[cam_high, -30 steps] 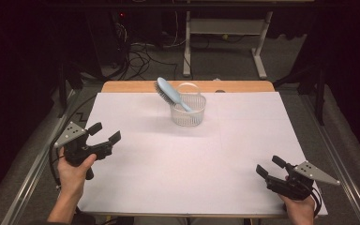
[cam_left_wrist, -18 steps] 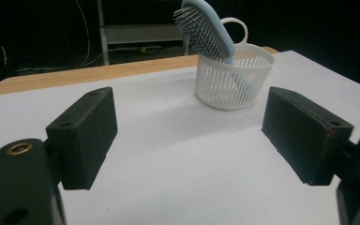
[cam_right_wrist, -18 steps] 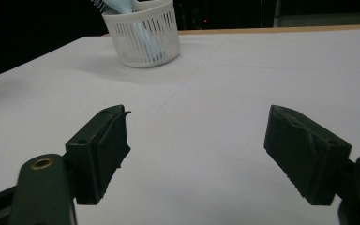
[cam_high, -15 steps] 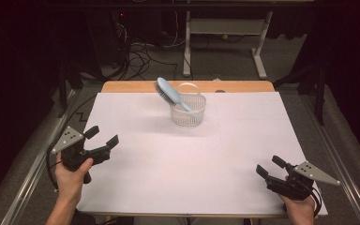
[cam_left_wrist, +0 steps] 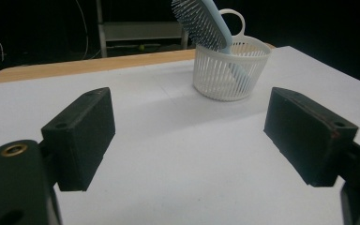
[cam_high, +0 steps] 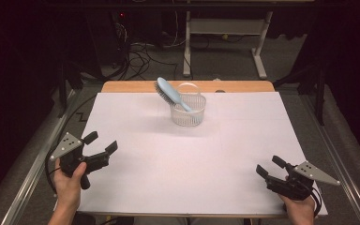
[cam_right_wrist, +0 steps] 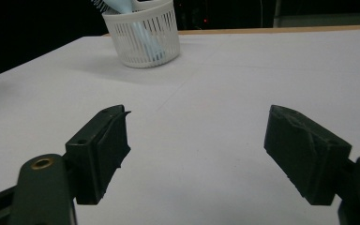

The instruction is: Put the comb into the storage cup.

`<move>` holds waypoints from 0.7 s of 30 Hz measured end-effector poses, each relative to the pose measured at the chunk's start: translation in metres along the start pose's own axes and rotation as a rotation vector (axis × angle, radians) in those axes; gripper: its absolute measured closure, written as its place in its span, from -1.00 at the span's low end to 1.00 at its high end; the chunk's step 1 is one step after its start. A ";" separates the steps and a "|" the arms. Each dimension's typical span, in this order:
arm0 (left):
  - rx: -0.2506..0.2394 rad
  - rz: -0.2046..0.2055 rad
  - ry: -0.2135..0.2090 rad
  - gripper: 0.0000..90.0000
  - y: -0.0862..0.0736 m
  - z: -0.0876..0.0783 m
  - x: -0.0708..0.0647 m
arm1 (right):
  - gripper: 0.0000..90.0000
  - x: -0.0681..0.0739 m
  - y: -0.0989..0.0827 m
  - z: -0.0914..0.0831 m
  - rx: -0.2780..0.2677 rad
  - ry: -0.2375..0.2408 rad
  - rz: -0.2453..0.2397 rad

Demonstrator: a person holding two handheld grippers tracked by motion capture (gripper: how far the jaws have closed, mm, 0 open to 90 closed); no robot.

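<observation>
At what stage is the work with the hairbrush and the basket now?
Done, it seems: the light blue hairbrush stands tilted in the white basket, handle down, its head leaning over the rim. In hand: nothing. The left tongs and the right tongs are open and empty, far from the basket at the near corners of the white table cover. Nothing visible looks left to do.
</observation>
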State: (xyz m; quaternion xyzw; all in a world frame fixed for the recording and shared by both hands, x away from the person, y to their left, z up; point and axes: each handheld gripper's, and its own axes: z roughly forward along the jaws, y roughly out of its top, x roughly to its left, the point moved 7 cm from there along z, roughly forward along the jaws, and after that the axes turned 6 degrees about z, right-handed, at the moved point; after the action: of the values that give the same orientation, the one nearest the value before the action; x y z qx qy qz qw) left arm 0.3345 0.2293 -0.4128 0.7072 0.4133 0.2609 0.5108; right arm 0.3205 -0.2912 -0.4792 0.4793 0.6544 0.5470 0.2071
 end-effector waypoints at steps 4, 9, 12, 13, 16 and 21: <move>0.001 0.004 -0.002 -0.62 -0.003 -0.001 -0.002 | -0.50 0.000 0.000 0.000 0.000 0.000 -0.001; 0.003 0.007 -0.007 -0.63 -0.006 -0.001 -0.004 | -0.50 0.000 0.000 0.000 -0.001 0.000 0.000; 0.003 0.009 -0.004 -0.63 -0.009 -0.001 -0.005 | -0.50 0.000 0.000 0.000 -0.002 -0.001 0.000; 0.002 0.007 -0.004 -0.63 -0.009 -0.001 -0.005 | -0.50 0.000 0.000 0.000 -0.003 -0.001 0.000; 0.004 0.008 -0.005 -0.63 -0.012 -0.002 -0.006 | -0.50 0.000 0.000 0.000 -0.003 -0.001 0.001; 0.004 0.008 -0.001 -0.63 -0.014 -0.002 -0.006 | -0.50 0.000 0.000 0.000 -0.003 -0.001 0.000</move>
State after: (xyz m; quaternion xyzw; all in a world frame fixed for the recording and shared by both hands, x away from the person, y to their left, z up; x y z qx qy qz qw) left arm 0.3255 0.2270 -0.4246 0.7100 0.4108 0.2616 0.5086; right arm 0.3203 -0.2916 -0.4788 0.4792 0.6536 0.5476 0.2082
